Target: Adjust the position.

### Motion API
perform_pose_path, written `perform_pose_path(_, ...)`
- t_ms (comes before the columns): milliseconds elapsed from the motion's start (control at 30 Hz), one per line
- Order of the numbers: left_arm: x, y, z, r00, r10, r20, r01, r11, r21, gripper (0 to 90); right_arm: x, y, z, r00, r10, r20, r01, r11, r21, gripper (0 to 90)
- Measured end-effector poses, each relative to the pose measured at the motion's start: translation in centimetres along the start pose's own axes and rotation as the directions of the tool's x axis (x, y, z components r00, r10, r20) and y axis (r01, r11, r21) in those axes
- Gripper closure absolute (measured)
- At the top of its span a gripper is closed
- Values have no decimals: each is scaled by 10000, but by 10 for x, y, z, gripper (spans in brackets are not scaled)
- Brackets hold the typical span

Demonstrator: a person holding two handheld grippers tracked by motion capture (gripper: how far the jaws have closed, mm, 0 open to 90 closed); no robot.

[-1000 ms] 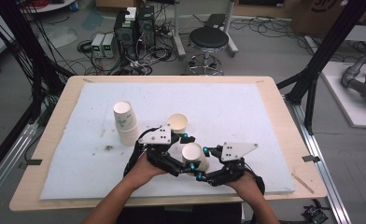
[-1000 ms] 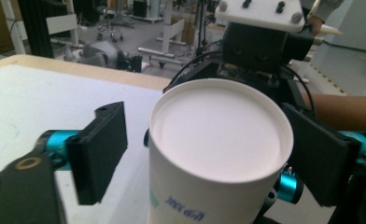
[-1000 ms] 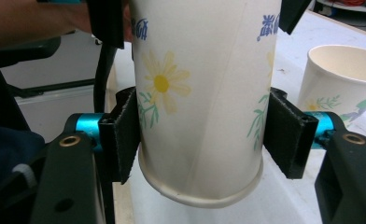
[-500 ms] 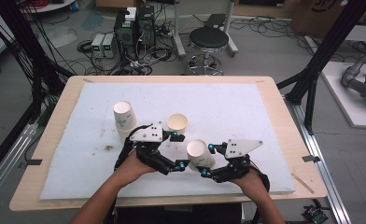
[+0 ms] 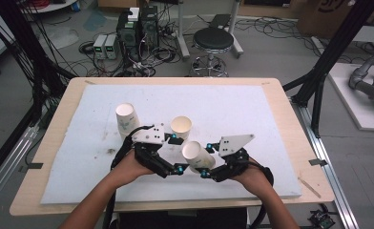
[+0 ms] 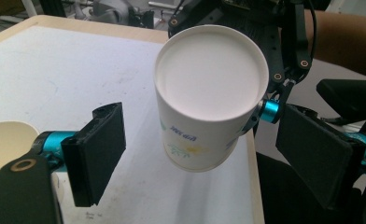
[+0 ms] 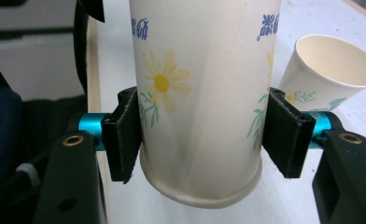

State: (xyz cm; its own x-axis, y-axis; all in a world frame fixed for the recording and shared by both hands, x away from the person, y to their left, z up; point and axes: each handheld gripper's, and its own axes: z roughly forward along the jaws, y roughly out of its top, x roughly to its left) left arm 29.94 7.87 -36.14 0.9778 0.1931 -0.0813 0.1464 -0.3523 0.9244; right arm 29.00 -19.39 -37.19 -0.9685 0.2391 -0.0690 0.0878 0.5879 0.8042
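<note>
Illumination is even and diffuse from overhead. In the high view the white mat [image 5: 252,109] reads bright without clipped glare, and shadows beneath the hands are soft and short; the image is low in resolution, with soft detail. In the left gripper view the paper cup [image 6: 209,98] casts a faint, blurred shadow on the mat below it; the cup base is near overexposed. In the right gripper view the cup print is sharp, while the background is slightly soft. Wide-angle distortion bends the edges of both gripper views.

The white paper cup [image 7: 200,93] is showing a yellow daisy, green leaves and blue lettering — black pads [image 7: 123,135] with cyan pins are flanking it.
</note>
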Motion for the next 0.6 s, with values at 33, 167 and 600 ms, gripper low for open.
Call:
perform_pose_path(33,0,0,0,10000,88,27,-89,9998,158,160,0,1,1,10000,-75,26,75,9999,114,362)
perform_pose_path(167,2,3,2,9997,244,84,-248,9981,562,161,-3,7,5,9994,-274,-209,285,9980,561,362)
perform_pose_path(600,2,12,10,9974,556,459,-617,9878,1432,176,-1,25,12,9922,-1031,-701,1160,9694,2162,362)
